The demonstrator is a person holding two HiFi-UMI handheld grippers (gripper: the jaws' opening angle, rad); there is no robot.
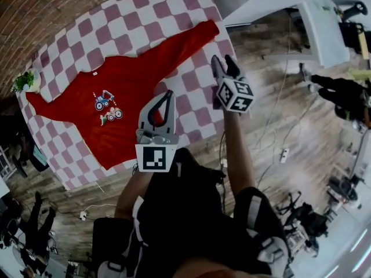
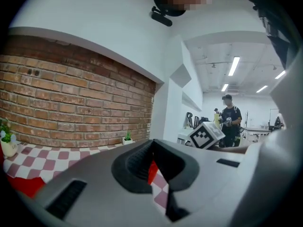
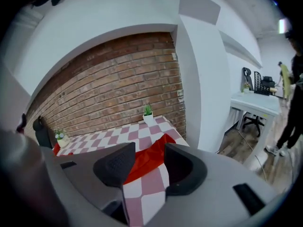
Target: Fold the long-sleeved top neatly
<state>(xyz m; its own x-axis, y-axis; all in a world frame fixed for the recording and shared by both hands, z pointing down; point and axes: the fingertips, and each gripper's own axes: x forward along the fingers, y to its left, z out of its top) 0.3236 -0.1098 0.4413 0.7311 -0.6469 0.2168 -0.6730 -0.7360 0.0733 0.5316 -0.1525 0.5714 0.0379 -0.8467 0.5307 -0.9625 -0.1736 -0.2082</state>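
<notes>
Pink-and-white checked cloth (image 1: 130,25) is covering the table, which is standing on a wooden floor (image 1: 272,114) against a brick wall (image 1: 35,10). One red long-sleeved top (image 1: 124,97) is lying flat on it, sleeves spread, with two potted plants, the left plant (image 1: 24,81) and the right plant (image 3: 147,112), sitting at the far corners. Two claws are hovering at the near side: the left claw (image 1: 168,94) closed and empty, the right claw (image 1: 224,62) open and empty.

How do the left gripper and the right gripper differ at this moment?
The left gripper has its jaws together; the right gripper has its jaws apart. In the head view, the left gripper is over the edge of the red top's body; the right gripper is farther out, beside the outstretched sleeve. Shared: neither grips anything, and both are above the spread, unfolded top.
</notes>
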